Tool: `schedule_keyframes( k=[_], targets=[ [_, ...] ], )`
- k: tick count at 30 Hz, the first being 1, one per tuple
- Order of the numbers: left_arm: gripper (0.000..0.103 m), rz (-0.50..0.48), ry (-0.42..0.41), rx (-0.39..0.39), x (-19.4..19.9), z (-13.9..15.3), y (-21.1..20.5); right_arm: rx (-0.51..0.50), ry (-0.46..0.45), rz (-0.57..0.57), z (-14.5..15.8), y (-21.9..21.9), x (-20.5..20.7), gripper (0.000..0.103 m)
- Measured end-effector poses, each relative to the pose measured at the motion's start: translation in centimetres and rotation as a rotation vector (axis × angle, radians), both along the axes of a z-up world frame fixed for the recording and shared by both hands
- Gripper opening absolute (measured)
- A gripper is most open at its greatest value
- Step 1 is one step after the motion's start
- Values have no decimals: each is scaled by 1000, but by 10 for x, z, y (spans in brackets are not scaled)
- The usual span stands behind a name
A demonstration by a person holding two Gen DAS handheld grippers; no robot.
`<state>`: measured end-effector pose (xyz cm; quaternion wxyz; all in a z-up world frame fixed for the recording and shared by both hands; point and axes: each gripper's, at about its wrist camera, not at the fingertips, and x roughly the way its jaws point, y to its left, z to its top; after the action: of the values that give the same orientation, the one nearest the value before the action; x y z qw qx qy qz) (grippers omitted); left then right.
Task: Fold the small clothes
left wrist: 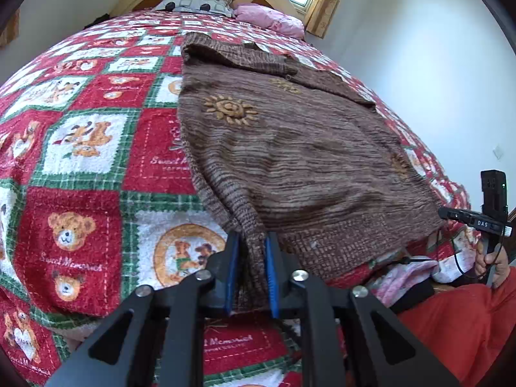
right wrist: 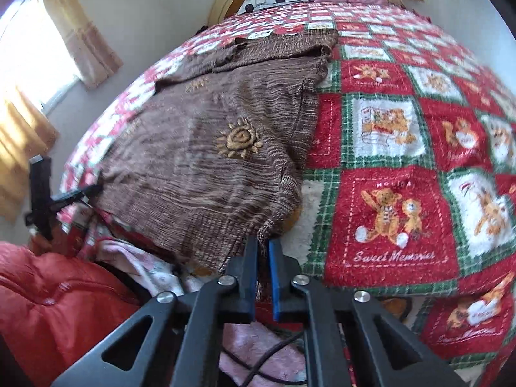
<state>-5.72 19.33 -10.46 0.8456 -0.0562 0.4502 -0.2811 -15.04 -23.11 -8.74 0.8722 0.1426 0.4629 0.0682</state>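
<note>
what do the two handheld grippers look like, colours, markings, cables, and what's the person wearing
Both the left gripper and the right gripper are matte black, with angular linkage arms, silver round pivot bolts and blue pads lining the fingers. The right one's body carries white "DAS" lettering and thin black cables. The person wears red padded clothing.

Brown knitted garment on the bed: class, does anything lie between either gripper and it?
Nothing visible does. The left gripper is shut on one near corner of the brown knitted garment, and the right gripper on the other.
</note>
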Motion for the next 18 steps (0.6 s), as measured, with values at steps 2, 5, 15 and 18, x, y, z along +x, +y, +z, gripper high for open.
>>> schedule_keyframes(
  k=[2,5,15,18],
  targets=[
    [14,0,21,-46,2,3,3,101,-23,-10,5,-7,-2,5],
    [14,13,31,-118,3,15,8,259,-73,-23,17,-17,-3,5],
    [14,73,57,-269,51,61,4,476,-184,-86,64,-39,37,5],
    [14,95,81,-264,85,67,-4,513,-217,-161,73,-62,59,5]
  ],
)
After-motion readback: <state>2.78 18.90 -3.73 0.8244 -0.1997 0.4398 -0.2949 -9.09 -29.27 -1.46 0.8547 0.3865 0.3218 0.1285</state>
